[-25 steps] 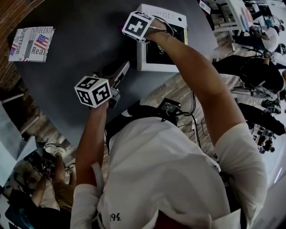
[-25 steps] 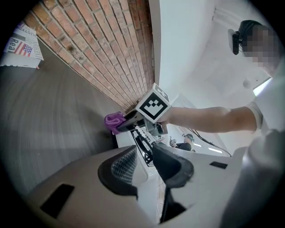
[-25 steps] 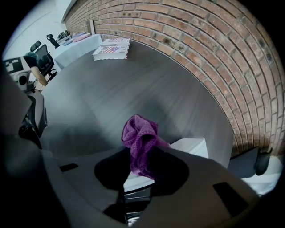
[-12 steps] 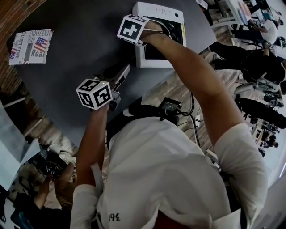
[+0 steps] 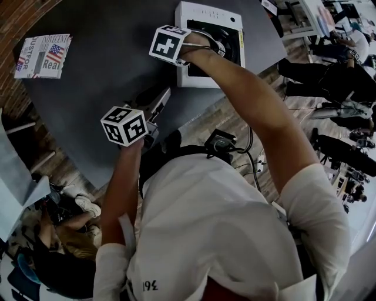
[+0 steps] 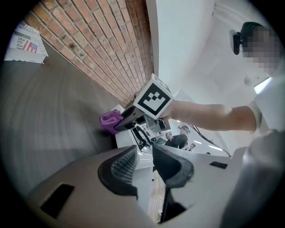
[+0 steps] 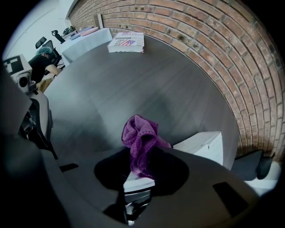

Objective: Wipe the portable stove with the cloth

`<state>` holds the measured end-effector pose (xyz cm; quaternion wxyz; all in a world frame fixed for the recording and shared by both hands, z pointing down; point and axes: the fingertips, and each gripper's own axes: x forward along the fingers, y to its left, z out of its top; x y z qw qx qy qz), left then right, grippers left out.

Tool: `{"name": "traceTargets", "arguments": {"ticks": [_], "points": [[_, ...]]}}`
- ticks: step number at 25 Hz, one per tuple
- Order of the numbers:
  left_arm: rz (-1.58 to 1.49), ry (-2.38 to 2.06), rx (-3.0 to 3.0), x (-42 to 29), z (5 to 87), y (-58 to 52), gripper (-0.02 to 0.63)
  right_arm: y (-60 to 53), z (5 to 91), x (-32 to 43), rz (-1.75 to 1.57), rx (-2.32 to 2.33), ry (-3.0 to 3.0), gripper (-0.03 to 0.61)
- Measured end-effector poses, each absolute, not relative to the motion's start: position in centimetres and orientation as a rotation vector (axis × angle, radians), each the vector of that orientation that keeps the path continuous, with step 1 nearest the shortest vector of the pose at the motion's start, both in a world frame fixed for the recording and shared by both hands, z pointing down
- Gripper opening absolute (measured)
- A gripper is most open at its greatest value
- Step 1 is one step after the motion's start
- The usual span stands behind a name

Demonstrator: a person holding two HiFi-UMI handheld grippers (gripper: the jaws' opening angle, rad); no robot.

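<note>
Cloth (image 7: 140, 138), purple and bunched up, is pinched in the jaws of the right gripper (image 7: 138, 171) by the white stove (image 5: 208, 14) on the dark tabletop (image 5: 106, 70) beside a brick wall (image 7: 213, 49), while the jaws of the left gripper (image 6: 144, 162) are apart and hold nothing.

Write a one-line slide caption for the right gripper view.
Right gripper clamps the purple cloth, white portable stove at its right, dark table and newspaper beyond.
</note>
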<state>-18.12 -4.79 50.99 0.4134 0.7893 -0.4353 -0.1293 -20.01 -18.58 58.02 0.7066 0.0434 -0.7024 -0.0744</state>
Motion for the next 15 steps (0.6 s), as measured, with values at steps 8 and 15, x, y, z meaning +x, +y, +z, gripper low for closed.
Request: {"name": "traceTargets", "arguments": {"ticks": [8,15], "points": [[-0.336,-1.135,1.948,-16.7,51.2,-3.5,0.114,-15.8,58.3,-20.1,-0.206,0.011,-1.608,0.109],[-0.328,-1.166,1.945,-14.7,50.7,-2.1,0.114,-13.9,58.0,-18.7,-0.222,-0.016,-1.610,0.109]]}}
